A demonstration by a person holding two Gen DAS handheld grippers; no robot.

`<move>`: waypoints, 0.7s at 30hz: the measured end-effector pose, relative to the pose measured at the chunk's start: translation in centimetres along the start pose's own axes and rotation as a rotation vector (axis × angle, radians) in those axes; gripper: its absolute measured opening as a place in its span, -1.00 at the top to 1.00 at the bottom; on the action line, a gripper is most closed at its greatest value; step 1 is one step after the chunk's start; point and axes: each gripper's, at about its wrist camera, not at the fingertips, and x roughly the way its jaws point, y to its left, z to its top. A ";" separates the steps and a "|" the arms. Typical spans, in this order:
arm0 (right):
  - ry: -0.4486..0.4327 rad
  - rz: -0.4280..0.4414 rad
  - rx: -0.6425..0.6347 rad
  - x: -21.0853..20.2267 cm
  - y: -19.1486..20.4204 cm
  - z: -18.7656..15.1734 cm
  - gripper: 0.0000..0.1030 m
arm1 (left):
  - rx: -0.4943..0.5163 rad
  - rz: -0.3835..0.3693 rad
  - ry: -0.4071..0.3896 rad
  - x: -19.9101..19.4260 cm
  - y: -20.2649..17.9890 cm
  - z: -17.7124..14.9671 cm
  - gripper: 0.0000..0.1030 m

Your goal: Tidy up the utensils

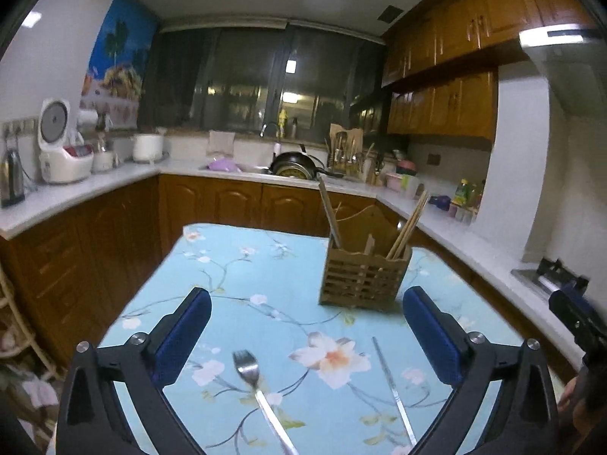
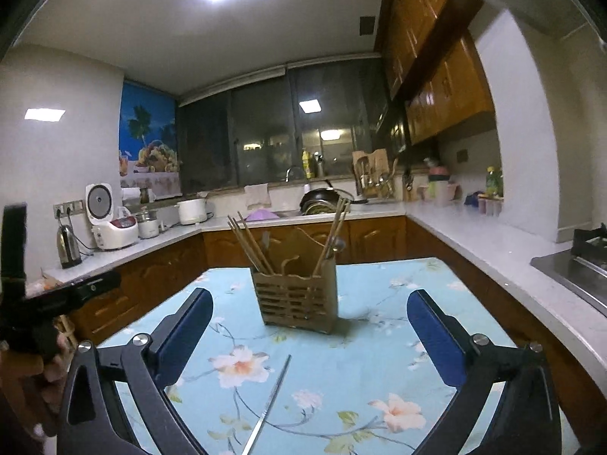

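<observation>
Both claws are spread wide with nothing in them: left claw point(image 1: 306, 305) hangs over a fork point(image 1: 258, 390) and a metal chopstick point(image 1: 392, 390) lying on the flowery tablecloth point(image 1: 235, 265), right claw point(image 2: 309, 305) faces the wooden holder point(image 2: 297, 297) with chopsticks point(image 2: 250, 242) standing in it.

Floral-clothed table point(image 1: 242, 265) bears wooden holder point(image 1: 364, 278), fork point(image 1: 258, 390), metal chopstick point(image 1: 392, 386).

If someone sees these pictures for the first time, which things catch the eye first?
The wooden utensil holder stands mid-table on the blue floral tablecloth, chopsticks sticking out of it. Nearer the camera, a fork and a metal chopstick lie flat between the open left tongs.
</observation>
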 end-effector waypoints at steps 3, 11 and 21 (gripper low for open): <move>-0.006 -0.020 -0.012 -0.5 0.1 -2.0 -1.00 | 0.012 0.015 0.017 -0.4 -0.1 -2.5 -0.98; 0.035 -0.049 -0.005 -1.5 -0.1 -5.8 -1.00 | 0.047 0.058 0.061 -1.4 0.1 -6.8 -0.98; 0.057 -0.070 -0.005 -2.7 -0.4 -7.2 -1.00 | 0.044 0.083 0.092 -1.0 0.0 -7.0 -0.98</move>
